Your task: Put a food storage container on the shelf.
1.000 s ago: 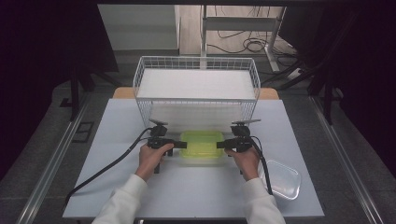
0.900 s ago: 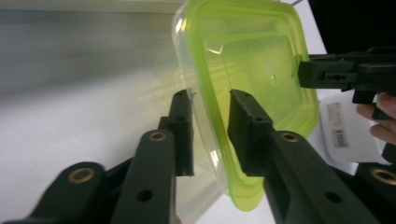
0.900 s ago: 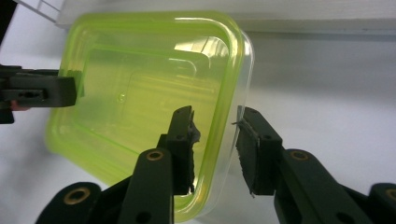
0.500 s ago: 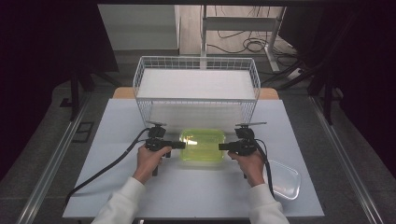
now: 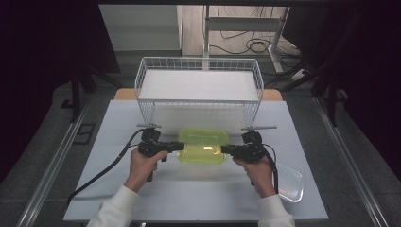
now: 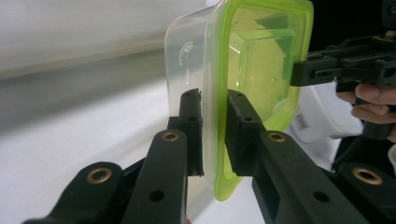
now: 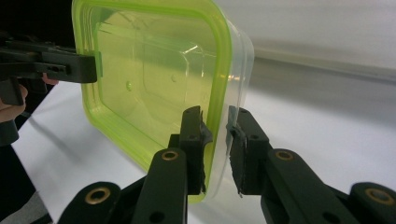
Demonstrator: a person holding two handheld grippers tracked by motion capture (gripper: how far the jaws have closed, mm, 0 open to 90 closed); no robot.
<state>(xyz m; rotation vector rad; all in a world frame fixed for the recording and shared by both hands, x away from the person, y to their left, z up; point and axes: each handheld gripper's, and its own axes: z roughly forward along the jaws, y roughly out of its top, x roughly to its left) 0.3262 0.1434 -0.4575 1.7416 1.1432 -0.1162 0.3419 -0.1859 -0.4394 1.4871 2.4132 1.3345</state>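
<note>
A clear plastic box with a lime-green lid hangs level above the white table, held at both short ends. My left gripper is shut on its left rim. In the left gripper view the jaws pinch the lid edge and the box wall, with the right gripper clamped on the far end. My right gripper is shut on the right rim. In the right gripper view its jaws, which closed within the past second, squeeze the green rim, and the left gripper bites the opposite edge.
A white wire basket with a white floor stands just behind the box at the table's far side. A clear, shallow plastic tray lies on the table by the right hand. Cables trail from both grippers toward the front edge.
Both hands have risen and moved a little toward the basket, taking the green-lidded box up off the table between them. Both pairs of jaws have tightened on its rim.
</note>
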